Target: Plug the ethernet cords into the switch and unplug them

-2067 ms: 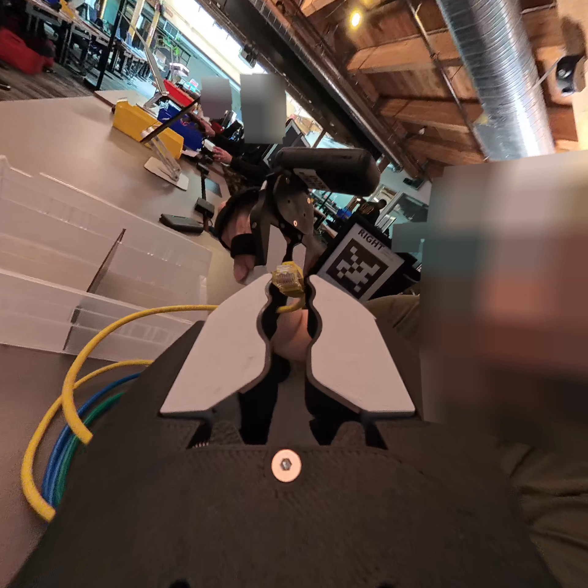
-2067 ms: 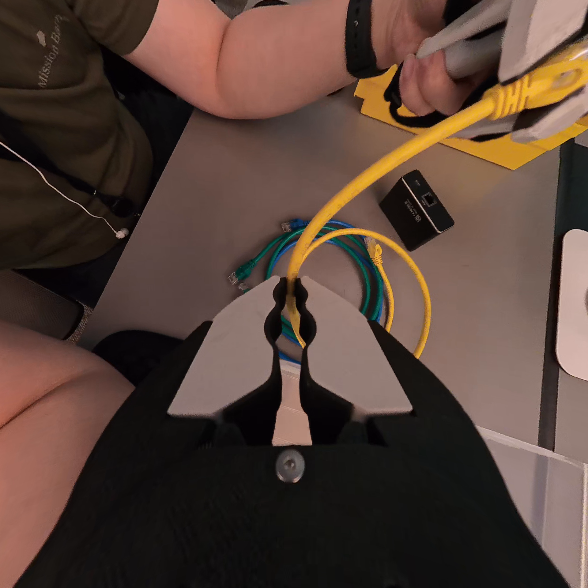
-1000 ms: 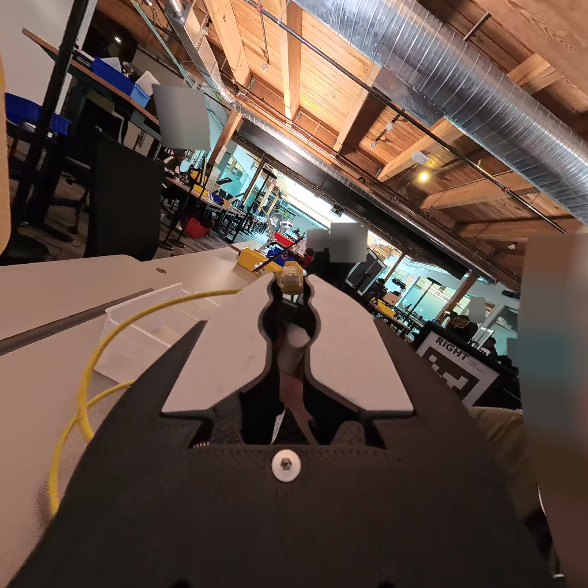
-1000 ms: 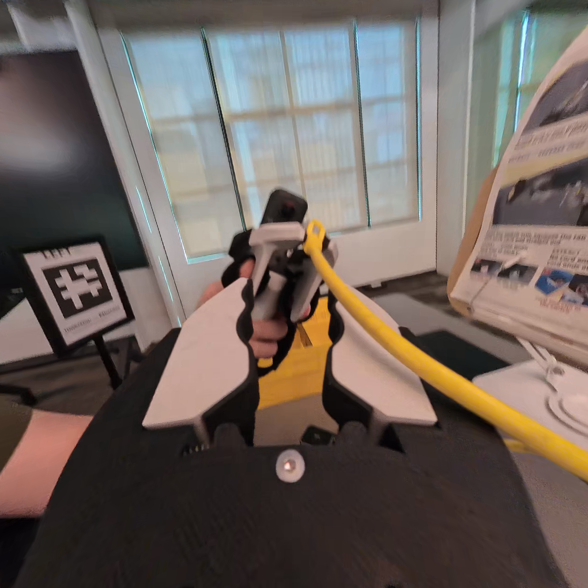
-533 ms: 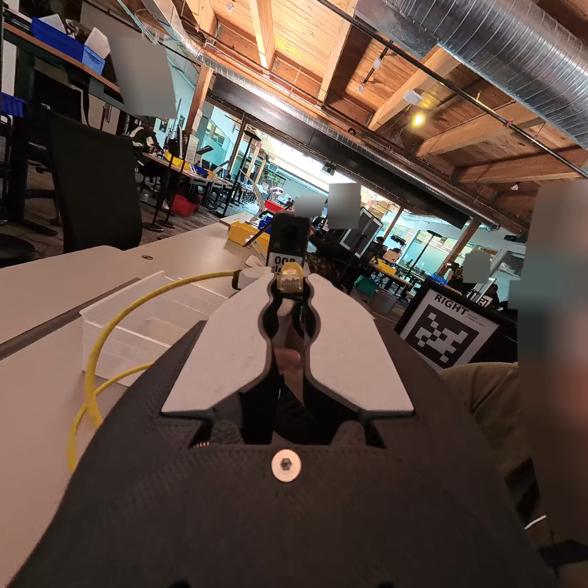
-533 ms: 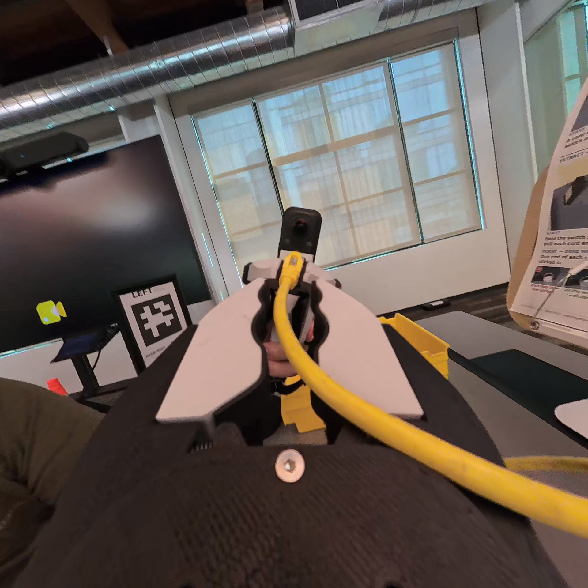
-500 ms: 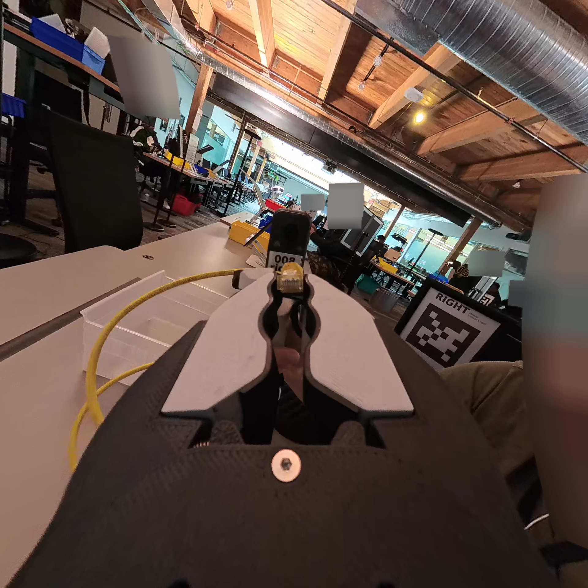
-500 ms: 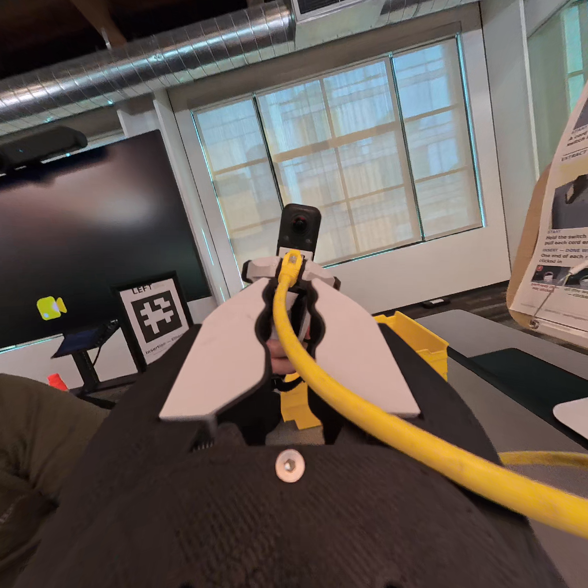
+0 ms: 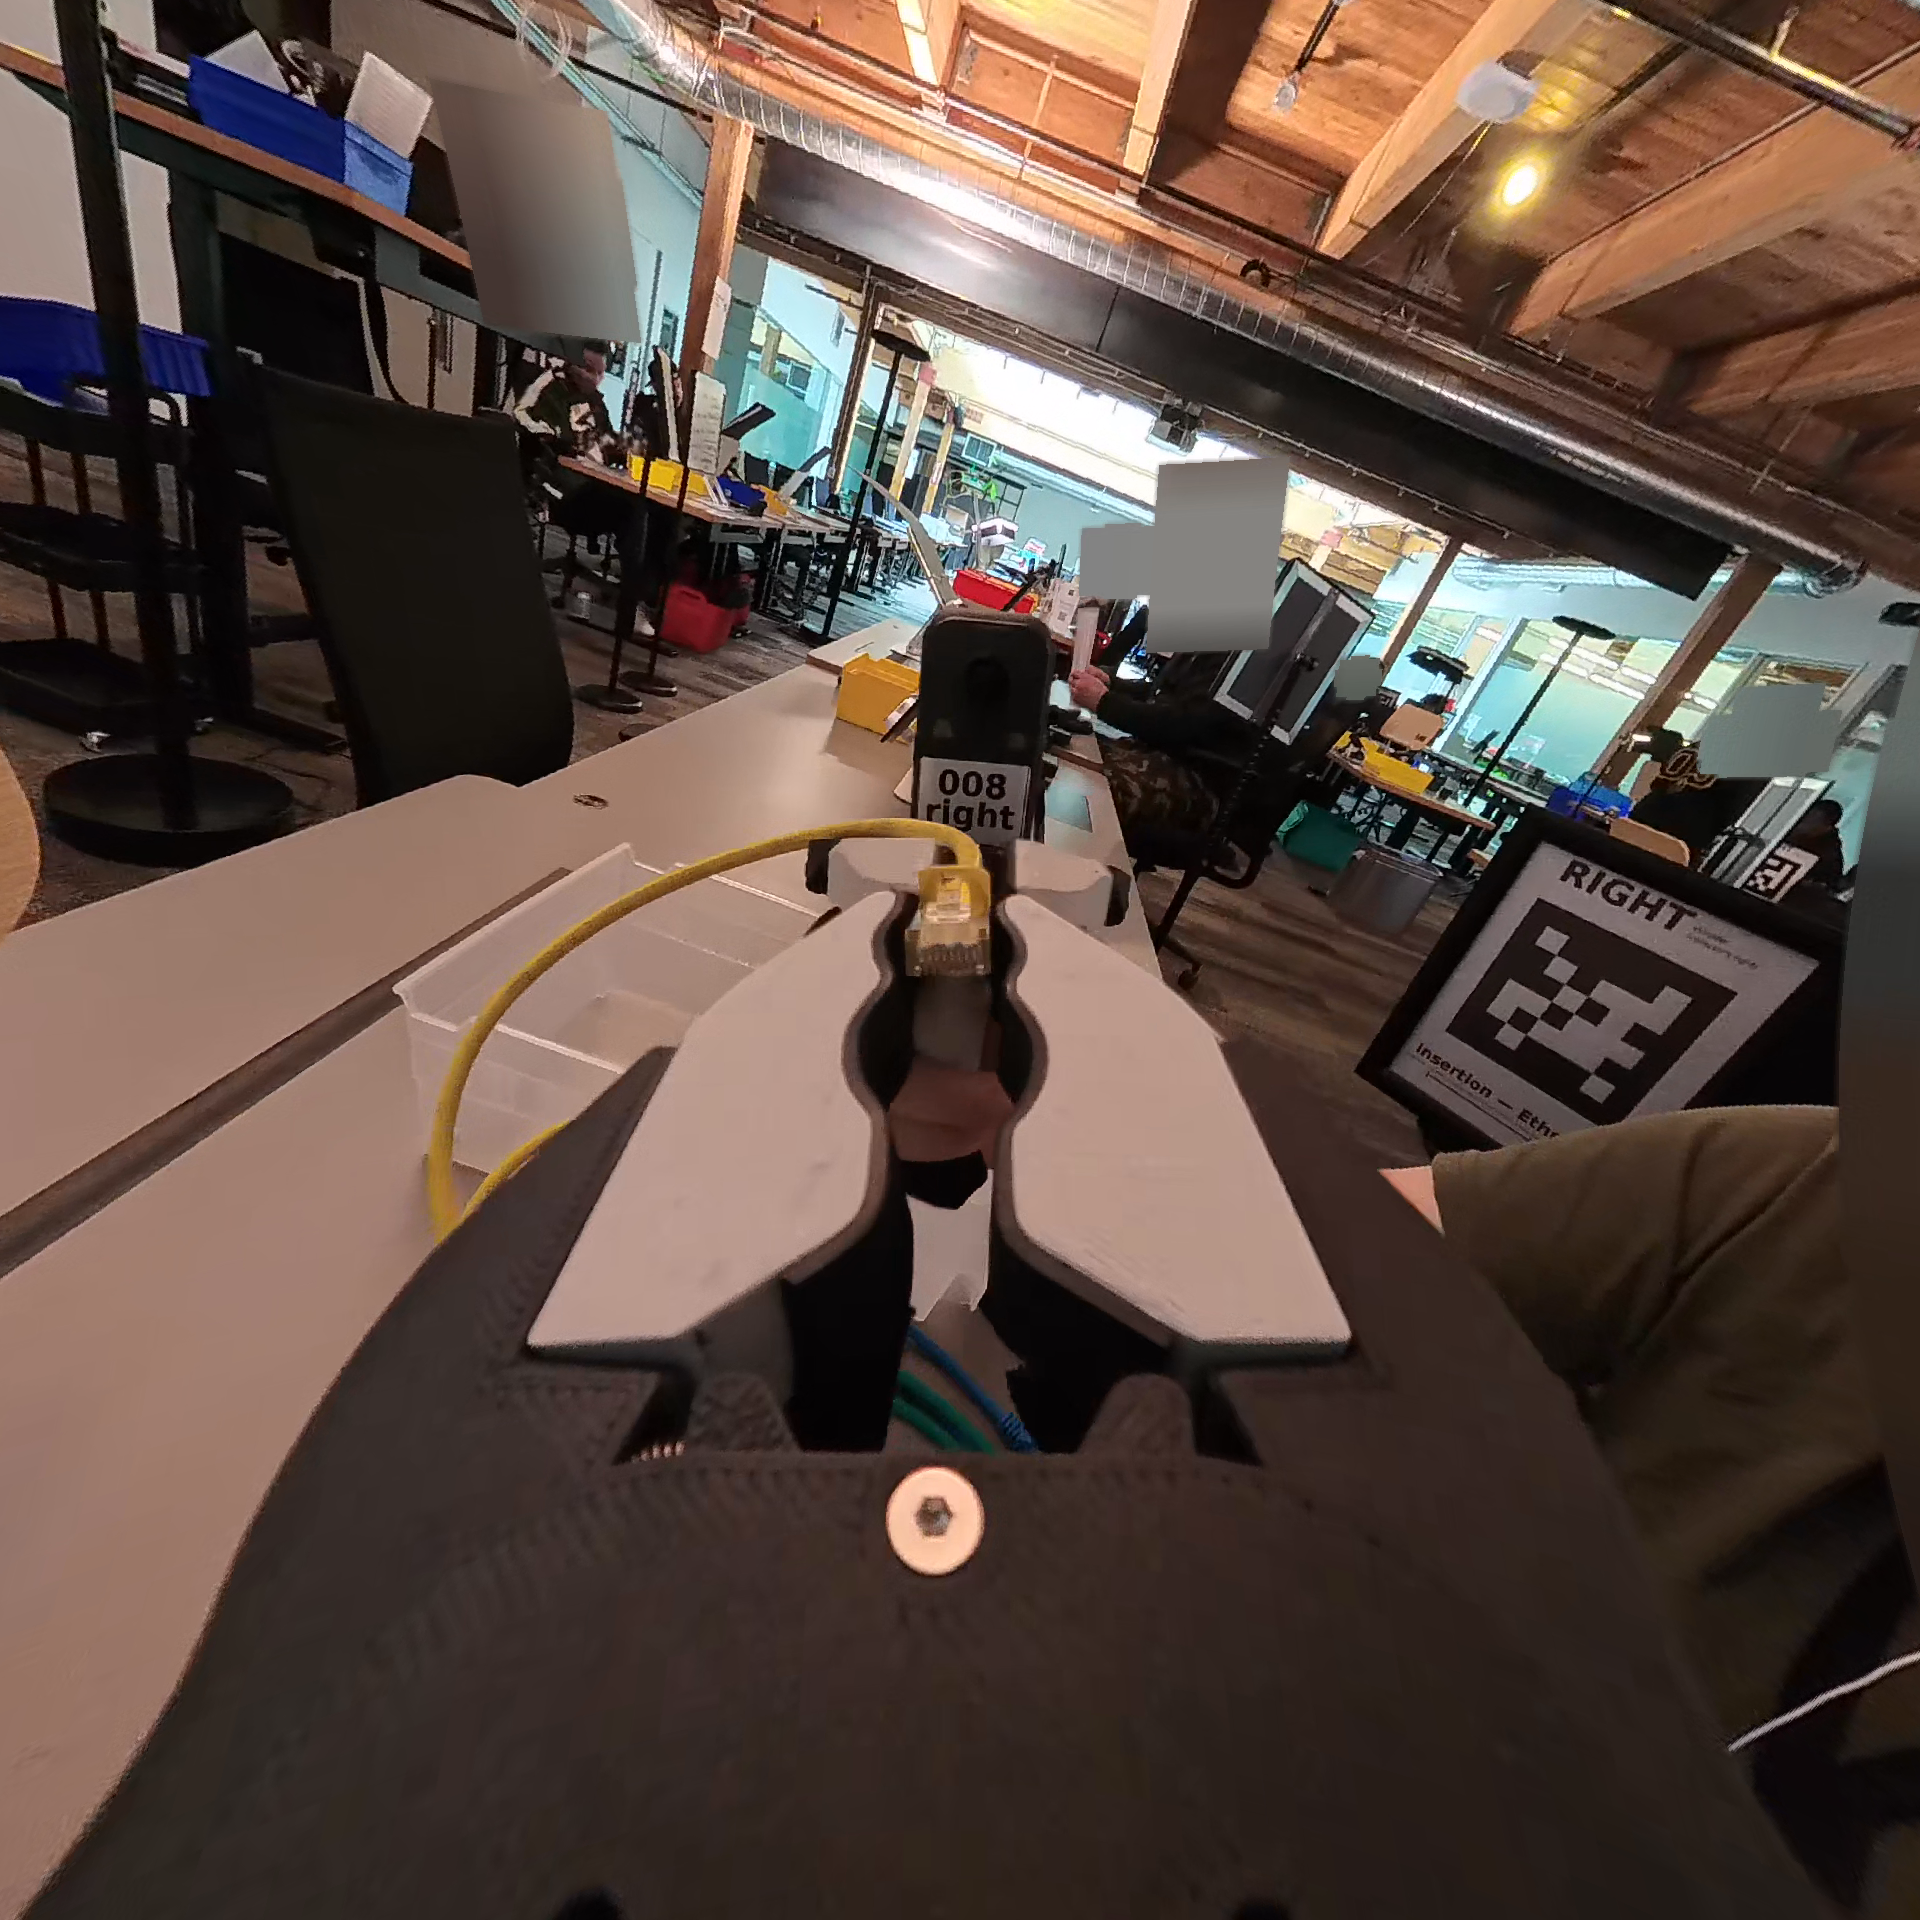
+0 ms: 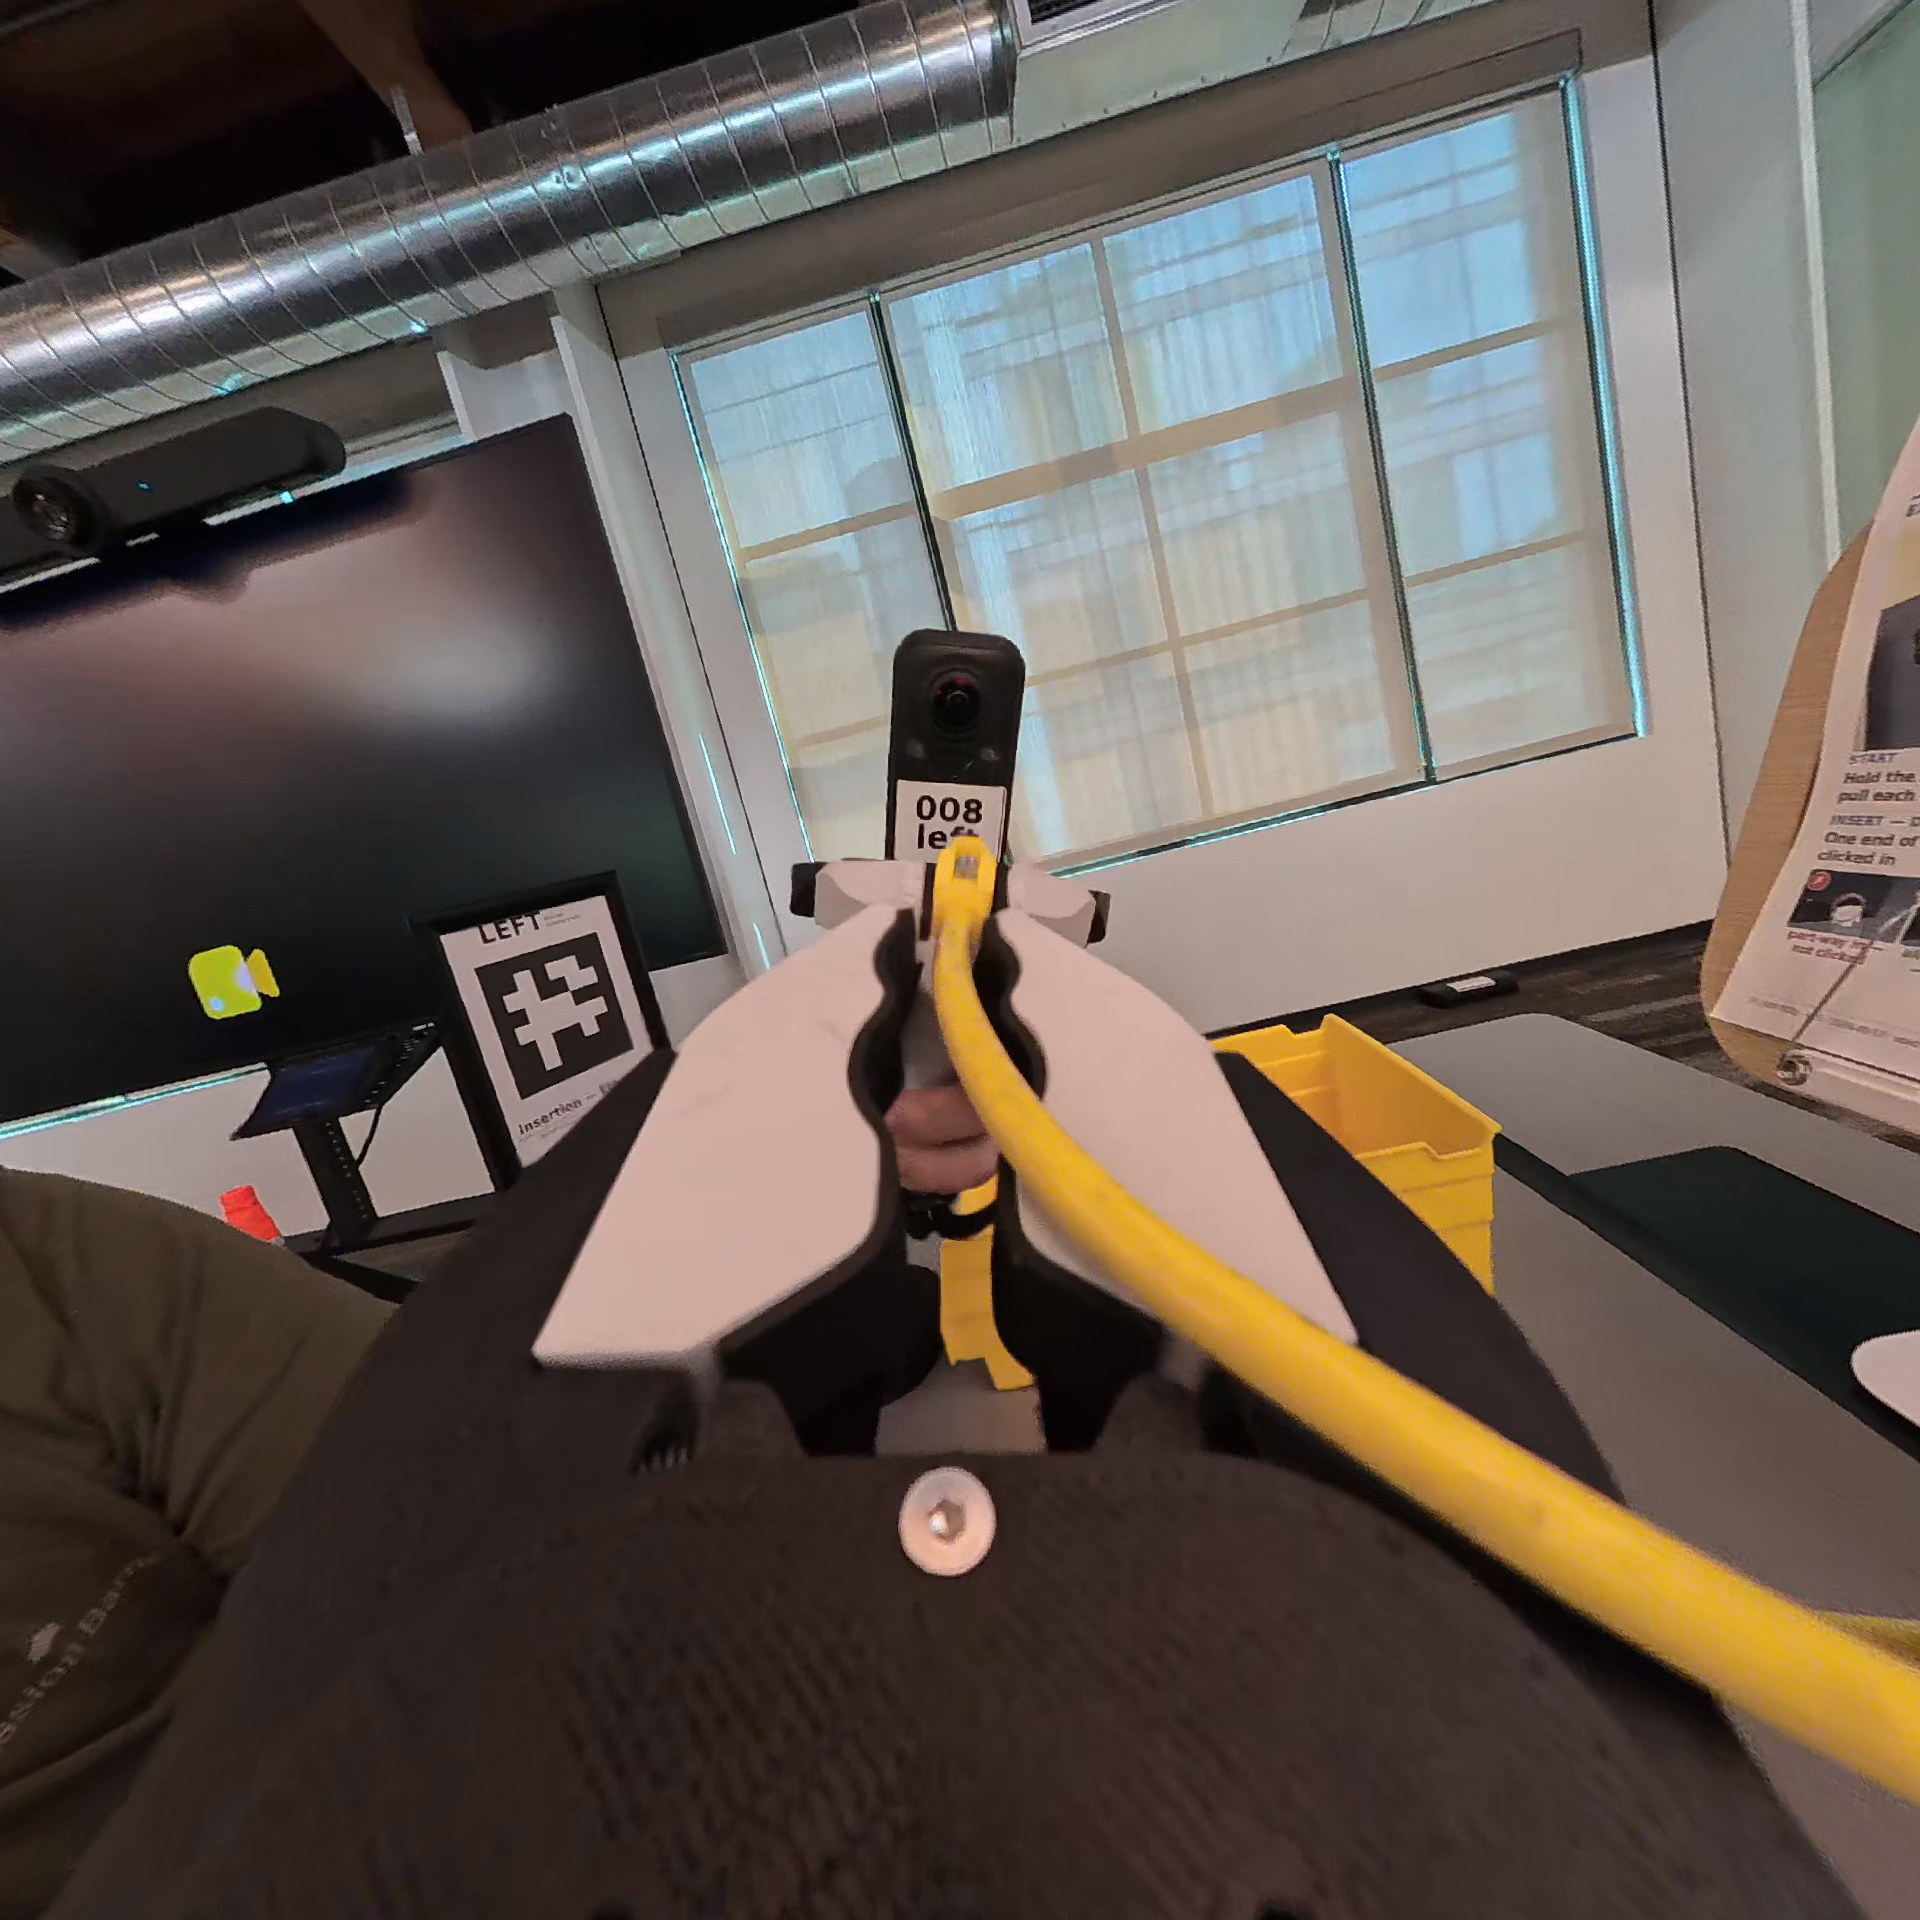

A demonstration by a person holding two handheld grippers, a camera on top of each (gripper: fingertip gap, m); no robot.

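The left gripper points toward 12 o'clock of its own view, its 2 white fingers clenched on the clear plug of the yellow ethernet cord; the plug sits right at the fingertips with its gold contacts facing the camera. From the plug the cord arches up and over toward 9 o'clock, loops down past a clear plastic bin on the pale table, and slips behind the gripper's black body near 8 o'clock. Directly beyond the plug, at 12 o'clock, the right gripper faces back, nose to nose, with its black camera standing above it. Whether it touches the plug cannot be told. Blue and green cords show low between the fingers. A framed marker sign stands at 3 o'clock. In the right wrist view the right gripper looks to have its fingers drawn close around the same cord just behind the plug, though an actual grip cannot be told; the cord sweeps back over the right finger and out toward 4 o'clock. The left gripper meets it head-on at 12 o'clock, its camera above. A yellow bin sits at 3 o'clock, another marker sign at 9 o'clock. The switch is not seen in either view.
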